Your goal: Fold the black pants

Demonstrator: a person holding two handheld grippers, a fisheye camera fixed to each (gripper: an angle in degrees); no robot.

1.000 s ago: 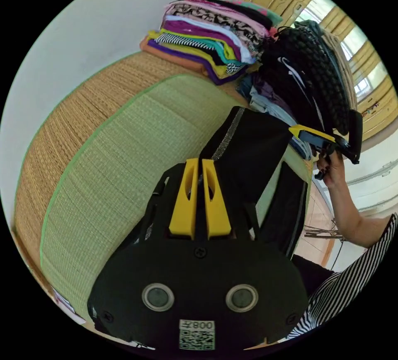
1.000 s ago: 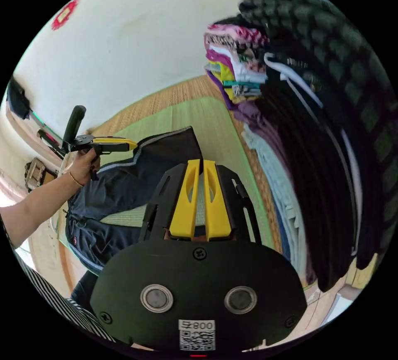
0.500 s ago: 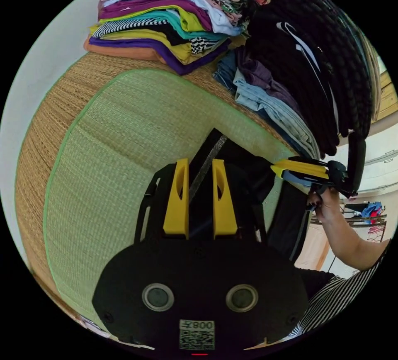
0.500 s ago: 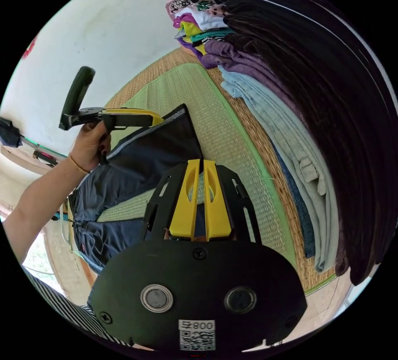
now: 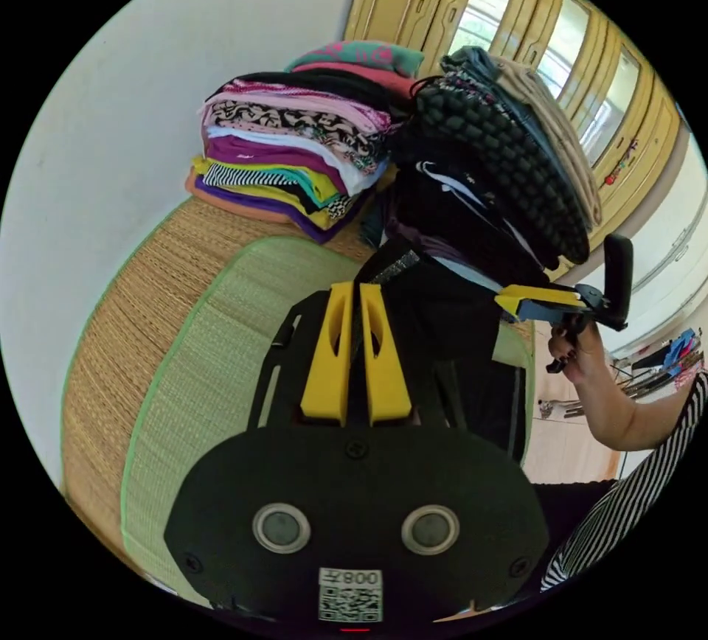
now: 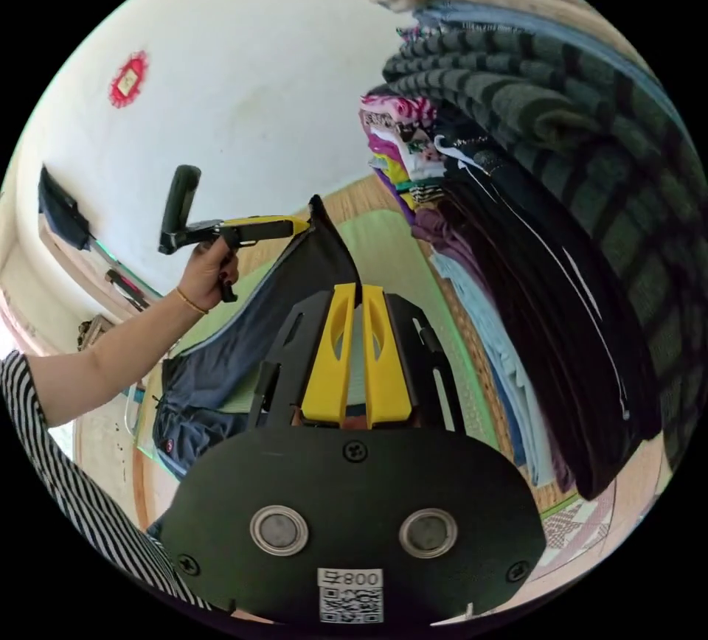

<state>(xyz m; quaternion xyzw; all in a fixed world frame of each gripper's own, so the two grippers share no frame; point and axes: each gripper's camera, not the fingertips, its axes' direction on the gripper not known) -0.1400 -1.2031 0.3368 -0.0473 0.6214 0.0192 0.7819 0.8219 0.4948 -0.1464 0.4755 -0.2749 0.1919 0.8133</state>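
The black pants (image 5: 442, 308) have a silver side stripe, and their leg ends hang lifted between my two grippers. My left gripper (image 5: 355, 291) is shut on one hem corner. My right gripper (image 5: 503, 299), held in a hand, pinches the other corner just to the right. In the right gripper view my right gripper (image 6: 355, 291) is shut on the hem, and the left gripper (image 6: 304, 225) holds the raised corner above it. The pants (image 6: 295, 286) slope down to the waist (image 6: 188, 426), which lies on the green mat (image 6: 383, 242).
A stack of colourful folded clothes (image 5: 295, 161) and a taller stack of dark folded clothes (image 5: 501, 183) stand on the woven mat (image 5: 125, 315) against the wall. Yellow shutters and windows (image 5: 560, 65) lie behind. The person's striped sleeve (image 6: 51, 448) is at the left.
The left gripper's jaws stood apart half a second ago and are now shut on the hem. Both grippers have risen, lifting the leg ends off the mat.
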